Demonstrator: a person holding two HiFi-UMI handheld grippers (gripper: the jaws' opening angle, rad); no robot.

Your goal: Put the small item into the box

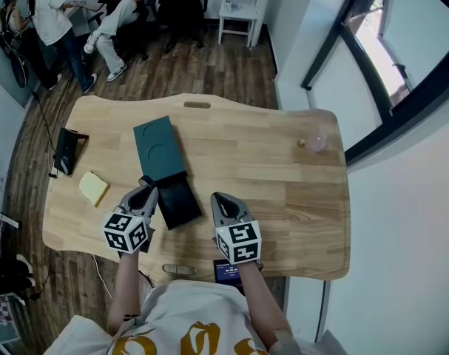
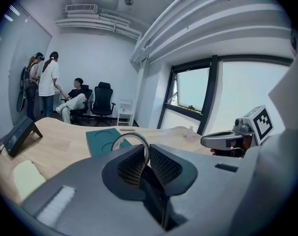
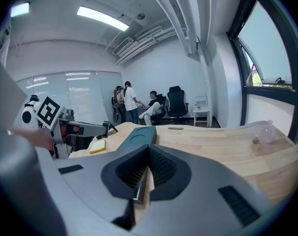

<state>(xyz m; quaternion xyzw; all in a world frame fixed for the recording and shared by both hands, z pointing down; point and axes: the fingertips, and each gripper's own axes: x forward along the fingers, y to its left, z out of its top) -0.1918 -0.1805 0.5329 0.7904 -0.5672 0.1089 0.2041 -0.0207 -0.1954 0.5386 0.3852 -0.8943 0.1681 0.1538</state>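
My left gripper (image 1: 146, 193) hovers at the near left corner of an open black box (image 1: 179, 203) and is shut on a thin metal ring (image 2: 130, 134), which stands up between the jaws (image 2: 148, 154). A dark teal lid or tray with round recesses (image 1: 158, 149) lies just beyond the black box and also shows in the left gripper view (image 2: 102, 140) and the right gripper view (image 3: 139, 133). To the right of the black box, my right gripper (image 1: 219, 199) is held with its jaws shut (image 3: 149, 163) and nothing between them.
On the wooden table (image 1: 268, 183) lie a yellow pad (image 1: 93, 188) at the left, a black stand (image 1: 67, 151) near the left edge and a small clear item (image 1: 314, 143) at the far right. People sit and stand beyond the table (image 1: 76, 13).
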